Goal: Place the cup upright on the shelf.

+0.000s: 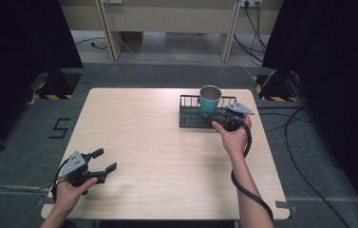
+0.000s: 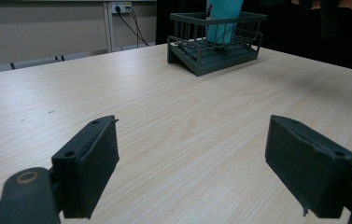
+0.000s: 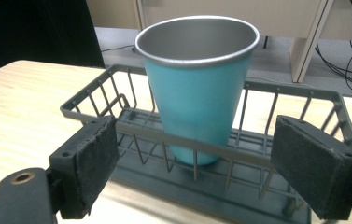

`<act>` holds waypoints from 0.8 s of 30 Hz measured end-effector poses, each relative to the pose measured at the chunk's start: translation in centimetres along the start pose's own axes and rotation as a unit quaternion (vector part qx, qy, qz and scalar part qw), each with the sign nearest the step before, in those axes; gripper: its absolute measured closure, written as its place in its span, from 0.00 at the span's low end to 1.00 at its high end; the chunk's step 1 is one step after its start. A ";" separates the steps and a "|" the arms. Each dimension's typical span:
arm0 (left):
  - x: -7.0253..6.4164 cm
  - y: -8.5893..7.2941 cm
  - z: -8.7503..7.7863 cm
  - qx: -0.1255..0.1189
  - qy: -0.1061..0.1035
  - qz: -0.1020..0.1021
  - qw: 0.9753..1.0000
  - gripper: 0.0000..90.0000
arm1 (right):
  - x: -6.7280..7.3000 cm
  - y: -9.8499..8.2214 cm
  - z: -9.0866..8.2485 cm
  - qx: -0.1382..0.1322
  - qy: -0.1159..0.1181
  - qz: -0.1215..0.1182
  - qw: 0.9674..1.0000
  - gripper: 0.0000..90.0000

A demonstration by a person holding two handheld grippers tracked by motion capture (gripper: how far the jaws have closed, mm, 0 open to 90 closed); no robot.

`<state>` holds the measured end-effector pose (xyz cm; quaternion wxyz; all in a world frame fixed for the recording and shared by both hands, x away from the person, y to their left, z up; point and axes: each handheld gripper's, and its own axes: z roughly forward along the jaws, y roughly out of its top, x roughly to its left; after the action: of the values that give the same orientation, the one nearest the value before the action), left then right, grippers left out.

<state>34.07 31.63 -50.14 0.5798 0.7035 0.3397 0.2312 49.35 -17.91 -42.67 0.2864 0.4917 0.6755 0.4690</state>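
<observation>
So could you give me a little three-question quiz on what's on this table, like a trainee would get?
1. True or false: the teal cup stands upright inside the dark wire rack.
2. Which gripper is nearer the rack: A) left gripper, B) right gripper?
3. Fill in: the right gripper's jaws are ____, holding nothing.

Key:
1. True.
2. B; the left one sits over bare wooden table at the near corner.
3. Open.
</observation>
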 end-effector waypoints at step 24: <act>0.0 0.0 0.0 -0.001 0.000 -0.004 1.000 0.19 | -0.7 -2.9 -3.5 0.007 -0.004 0.002 1.000 0.18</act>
<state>34.07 31.67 -50.17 0.5812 0.7017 0.3422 0.2295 45.53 -20.00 -43.99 0.2847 0.4971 0.6765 0.4629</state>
